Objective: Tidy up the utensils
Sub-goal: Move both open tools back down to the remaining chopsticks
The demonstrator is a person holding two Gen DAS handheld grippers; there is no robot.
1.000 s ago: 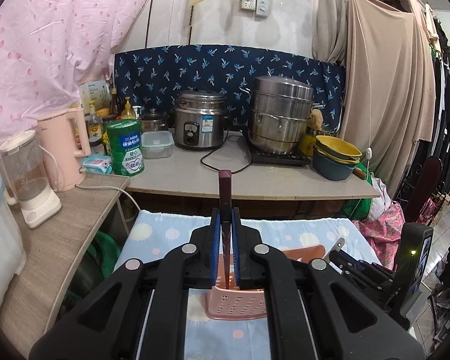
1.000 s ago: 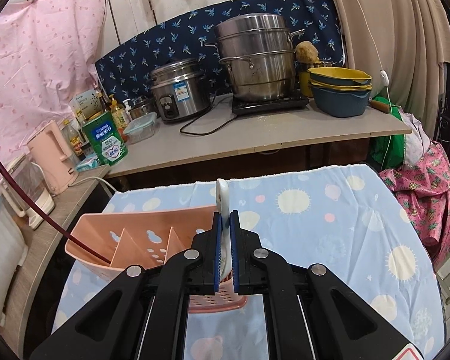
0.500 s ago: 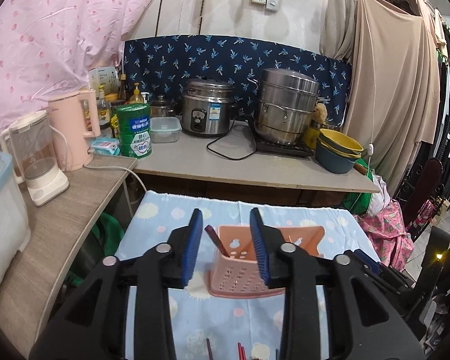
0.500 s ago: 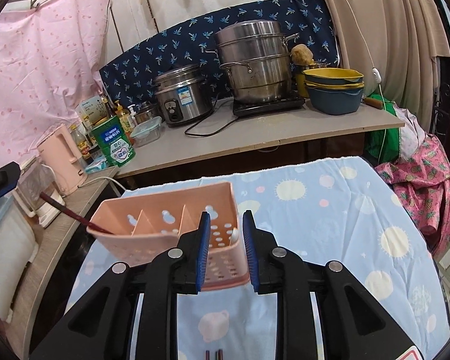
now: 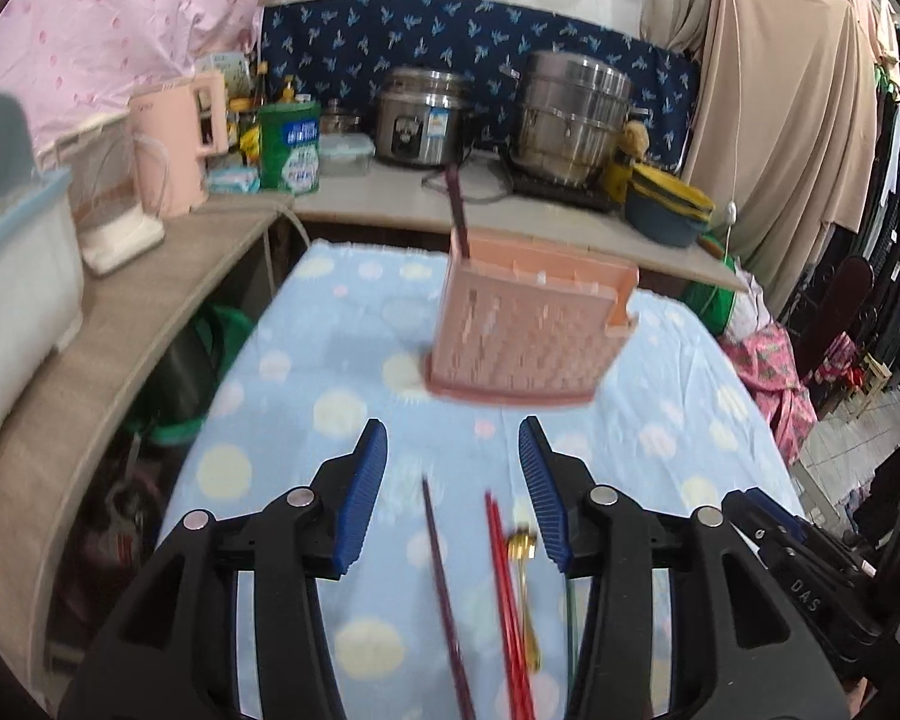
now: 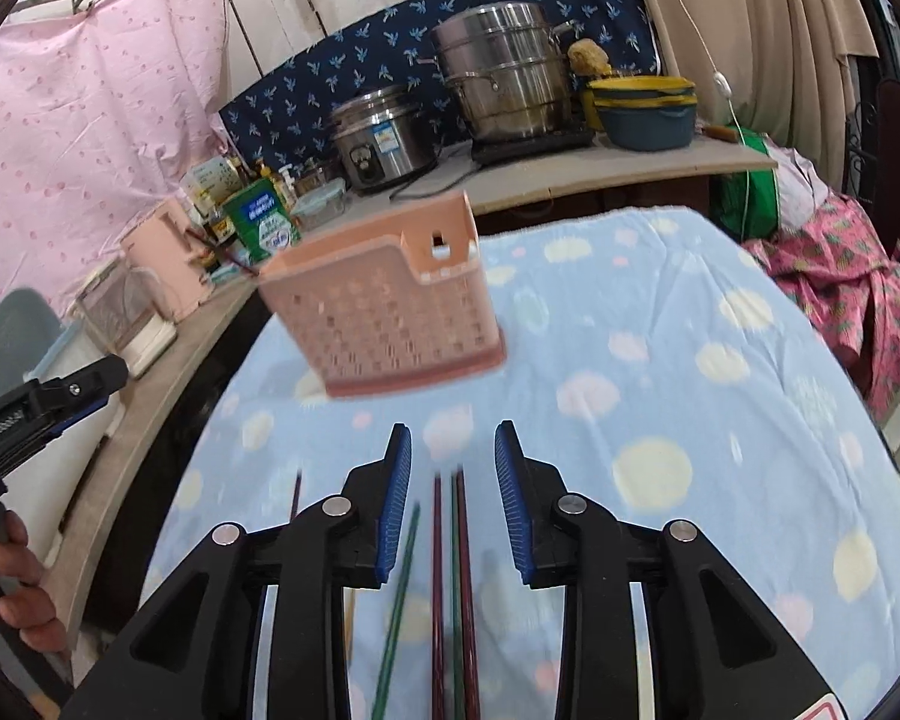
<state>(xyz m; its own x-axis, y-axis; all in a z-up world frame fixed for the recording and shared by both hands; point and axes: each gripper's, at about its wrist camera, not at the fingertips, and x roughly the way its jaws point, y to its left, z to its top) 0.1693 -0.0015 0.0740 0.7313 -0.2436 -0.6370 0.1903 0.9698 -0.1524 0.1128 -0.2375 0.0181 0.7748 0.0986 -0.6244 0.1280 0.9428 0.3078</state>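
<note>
Hovering with both sets of jaws just opened and empty, my right gripper (image 6: pixel 453 468) sits nearest the chopsticks (image 6: pixel 459 570), whose long axis runs between my fingers from the cloth's (image 6: pixel 660 360) near edge toward the pink caddy (image 6: pixel 384 312) mid-cloth.

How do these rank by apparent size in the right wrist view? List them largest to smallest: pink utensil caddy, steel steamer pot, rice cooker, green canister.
1. pink utensil caddy, though it stands nearest the camera, which inflates it.
2. steel steamer pot.
3. rice cooker.
4. green canister, clearly smallest.
</note>
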